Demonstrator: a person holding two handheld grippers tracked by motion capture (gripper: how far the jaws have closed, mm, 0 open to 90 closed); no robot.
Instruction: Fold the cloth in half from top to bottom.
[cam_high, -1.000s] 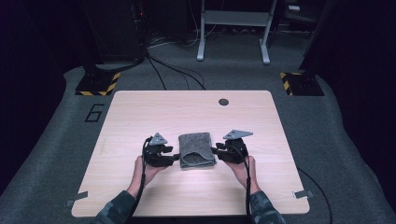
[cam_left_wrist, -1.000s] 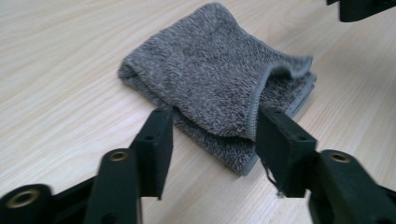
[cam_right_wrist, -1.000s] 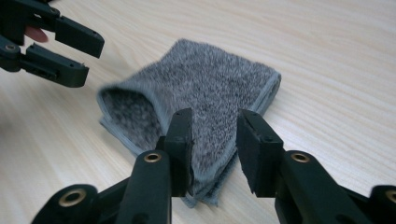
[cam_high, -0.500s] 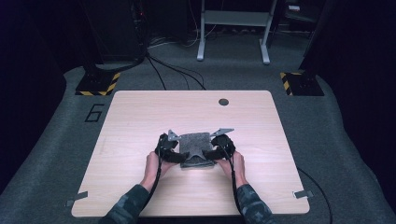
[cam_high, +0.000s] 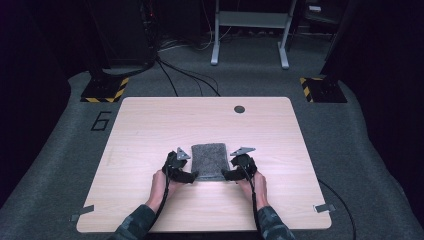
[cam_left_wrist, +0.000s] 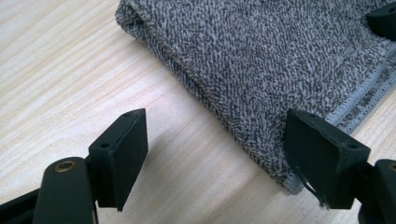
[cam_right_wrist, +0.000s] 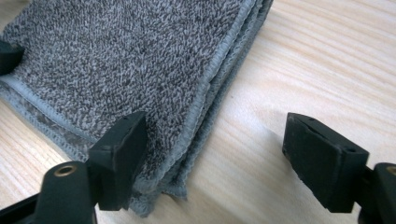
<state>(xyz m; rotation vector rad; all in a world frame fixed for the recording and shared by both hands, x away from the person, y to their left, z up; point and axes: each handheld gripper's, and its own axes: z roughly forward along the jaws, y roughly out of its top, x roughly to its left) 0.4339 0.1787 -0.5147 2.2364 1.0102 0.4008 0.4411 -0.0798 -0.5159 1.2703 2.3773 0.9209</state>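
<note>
A folded grey towel (cam_high: 210, 161) lies flat on the wooden table (cam_high: 150, 125), a little nearer to the front edge than to the back edge and about midway between the left and right edges. It is folded in several layers; in the right gripper view the stacked hems show at its corner (cam_right_wrist: 187, 154).

The left gripper (cam_high: 186, 175) stands at the front left corner of the towel, and the right gripper (cam_high: 231, 175) at the front right corner. Both have their jaws wide apart, and they have just been opening. In the left gripper view, one jaw stands over the towel's corner (cam_left_wrist: 261, 140) and the other over bare wood; nothing is pressed between them. In the right gripper view it is the same: one jaw over the towel, one over the table, no grip.

Near the back edge of the table there is a small dark round cap (cam_high: 239, 109).
</note>
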